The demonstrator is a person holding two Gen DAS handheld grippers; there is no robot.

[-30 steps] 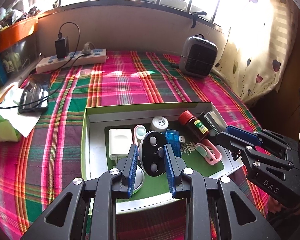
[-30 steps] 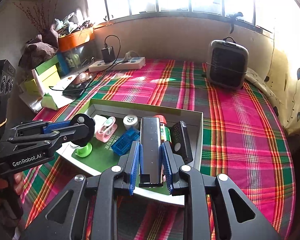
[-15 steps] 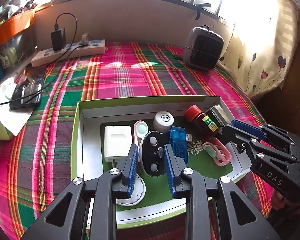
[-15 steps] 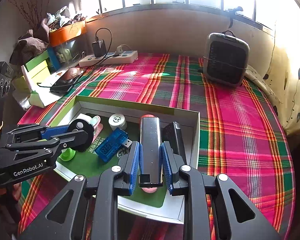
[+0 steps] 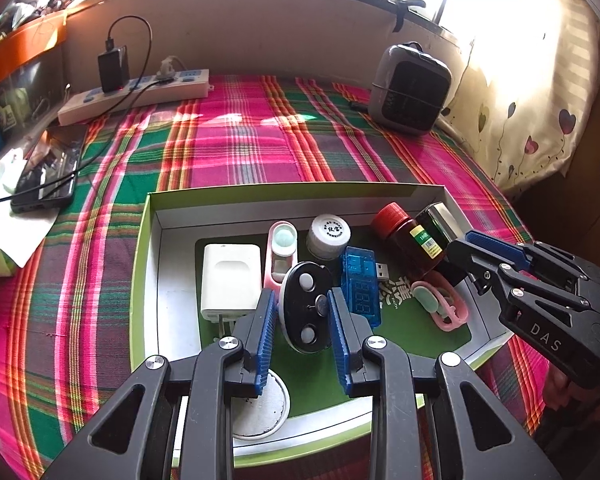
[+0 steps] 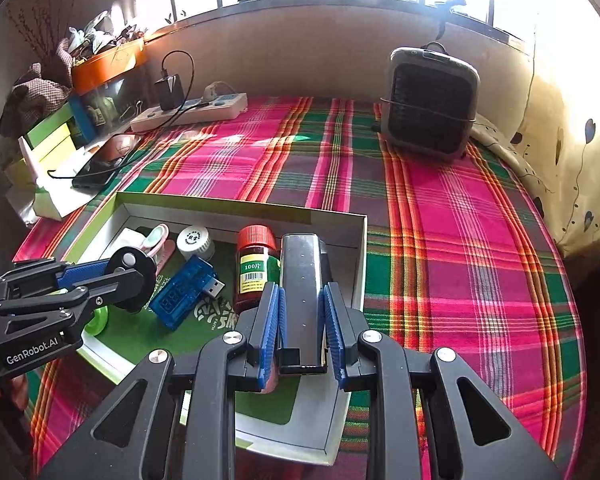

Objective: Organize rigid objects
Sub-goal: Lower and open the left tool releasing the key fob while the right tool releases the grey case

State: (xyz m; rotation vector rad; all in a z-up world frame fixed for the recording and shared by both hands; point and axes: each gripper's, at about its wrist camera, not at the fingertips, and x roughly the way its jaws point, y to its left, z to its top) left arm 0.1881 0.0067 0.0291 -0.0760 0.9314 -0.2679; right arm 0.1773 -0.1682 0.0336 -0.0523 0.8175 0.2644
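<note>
A green-rimmed white box (image 5: pixel 300 194) sits on the plaid cloth with several small items inside. My left gripper (image 5: pixel 302 312) is shut on a black oval remote (image 5: pixel 306 308) over the box's middle. My right gripper (image 6: pixel 302 312) is shut on a long dark silver bar (image 6: pixel 302 280) at the box's right side. In the box lie a white charger (image 5: pixel 230 280), a pink case (image 5: pixel 280 252), a white cap (image 5: pixel 328 230), a blue USB meter (image 5: pixel 360 280), a red-capped brown bottle (image 6: pixel 256 264) and a pink clip (image 5: pixel 440 300).
A grey heater (image 6: pixel 430 100) stands at the back right. A power strip (image 5: pixel 136 92) with a black adapter lies at the back left. A phone (image 5: pixel 48 168) on a cable lies on white paper at the left. The box's near wall (image 6: pixel 292 436) is below my right gripper.
Both grippers keep hold of their objects. The views have shifted slightly, so the box sits further right in the left view and the red-capped bottle shows beside the bar.
</note>
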